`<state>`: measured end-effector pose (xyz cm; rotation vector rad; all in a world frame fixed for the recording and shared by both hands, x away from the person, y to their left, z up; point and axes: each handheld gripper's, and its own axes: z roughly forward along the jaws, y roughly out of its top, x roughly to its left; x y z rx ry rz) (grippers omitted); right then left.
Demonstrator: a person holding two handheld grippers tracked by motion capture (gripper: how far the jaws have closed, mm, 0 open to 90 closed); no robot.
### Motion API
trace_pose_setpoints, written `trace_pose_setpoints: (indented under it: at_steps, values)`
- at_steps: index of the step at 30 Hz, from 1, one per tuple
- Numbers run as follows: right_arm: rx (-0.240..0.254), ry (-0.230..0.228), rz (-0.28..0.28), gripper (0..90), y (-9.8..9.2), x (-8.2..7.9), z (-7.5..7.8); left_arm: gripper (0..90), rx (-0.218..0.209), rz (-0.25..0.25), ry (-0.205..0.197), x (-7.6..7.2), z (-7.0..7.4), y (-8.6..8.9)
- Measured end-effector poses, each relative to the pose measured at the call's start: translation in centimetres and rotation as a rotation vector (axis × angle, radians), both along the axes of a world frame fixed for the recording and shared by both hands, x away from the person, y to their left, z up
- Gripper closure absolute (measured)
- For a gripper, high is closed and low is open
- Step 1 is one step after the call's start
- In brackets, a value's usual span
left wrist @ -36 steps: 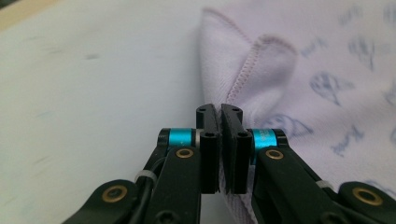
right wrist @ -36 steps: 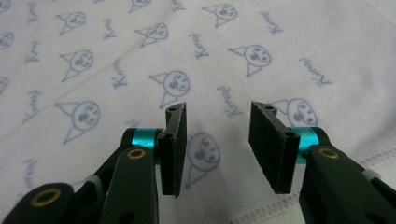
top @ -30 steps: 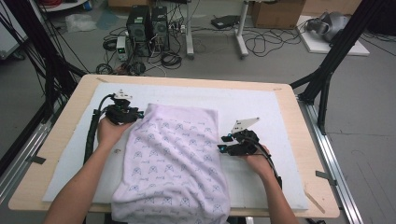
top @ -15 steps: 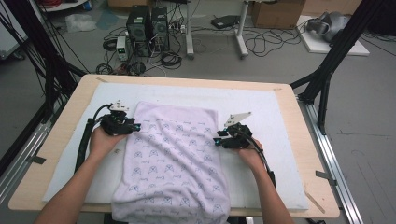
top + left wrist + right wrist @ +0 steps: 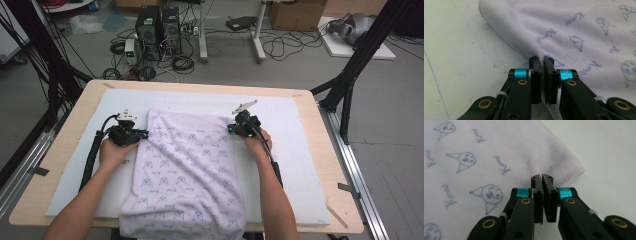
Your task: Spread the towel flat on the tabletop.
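Towel lies flat on the white mat, its far corners pinched tight by the left gripper and right gripper, so next comes lifting both together.

Grey floor, tangled cables, computer towers, cardboard box, black frame legs

both forearms reach forward from the near edge, well apart and roughly level with each other. the left gripper points inward to the right and the right gripper inward to the left. each has just pinched its fingers together on cloth.
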<state>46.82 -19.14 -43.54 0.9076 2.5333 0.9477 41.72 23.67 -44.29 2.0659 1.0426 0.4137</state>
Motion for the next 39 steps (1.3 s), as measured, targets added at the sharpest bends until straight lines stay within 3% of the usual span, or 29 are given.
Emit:
trace_pose_setpoints:
  at_steps: [3,5,7,9,11,14,17,18,20,23,25,29,33,36,39]
  values:
    - [-0.003,-0.01,-0.039,89.0,-1.3,-0.2,1.0,84.5,-0.019,0.012,-0.005,0.2,0.2,0.1]
    - [0.012,-0.023,-0.073,89.0,-2.7,-0.6,1.8,75.6,-0.008,0.013,-0.005,0.4,0.7,0.1]
    - [0.029,-0.017,-0.061,87.5,-3.7,-1.0,2.4,66.9,-0.024,0.003,-0.018,0.4,1.2,0.1]
    - [0.034,-0.022,-0.046,75.1,-3.8,-1.2,2.5,61.4,-0.022,-0.009,-0.009,0.6,1.5,0.0]
    - [0.076,-0.032,-0.057,72.8,-4.0,-1.1,2.7,61.8,0.004,-0.013,0.004,0.7,1.3,-0.2]
    - [0.082,-0.018,-0.046,67.5,-3.5,-1.0,2.4,64.8,0.042,-0.023,0.057,0.8,0.6,-0.1]
    - [0.104,0.03,-0.009,62.2,-2.6,-1.3,1.9,83.7,0.055,-0.026,0.037,0.7,0.5,0.1]
    - [0.109,0.029,0.004,60.8,-2.4,-1.5,1.8,83.6,0.061,-0.023,0.032,0.7,0.5,0.0]
    - [0.126,0.033,0.023,55.7,-2.0,-1.9,1.5,79.9,0.053,-0.015,0.014,0.6,0.6,-0.2]
    - [0.147,0.044,0.021,49.3,-1.9,-2.1,1.2,66.7,0.024,-0.011,-0.003,0.7,0.9,-0.3]
    - [0.178,0.057,0.025,46.7,-2.0,-2.1,1.0,64.8,0.013,-0.018,0.003,0.8,1.2,-0.3]
    - [0.212,0.036,0.042,44.7,-2.0,-2.1,1.2,62.7,-0.022,-0.028,0.009,1.5,2.0,-0.2]
    - [0.156,0.036,0.059,44.1,-1.9,-1.4,2.2,59.9,-0.017,-0.043,0.004,2.6,3.2,-0.4]
    - [0.164,0.006,0.048,41.9,-2.5,-0.7,4.1,58.2,-0.019,-0.047,-0.014,3.2,4.4,-0.6]
    - [0.166,0.002,0.024,40.1,-3.2,-0.4,4.6,56.7,-0.034,-0.054,-0.024,3.5,5.0,-0.8]
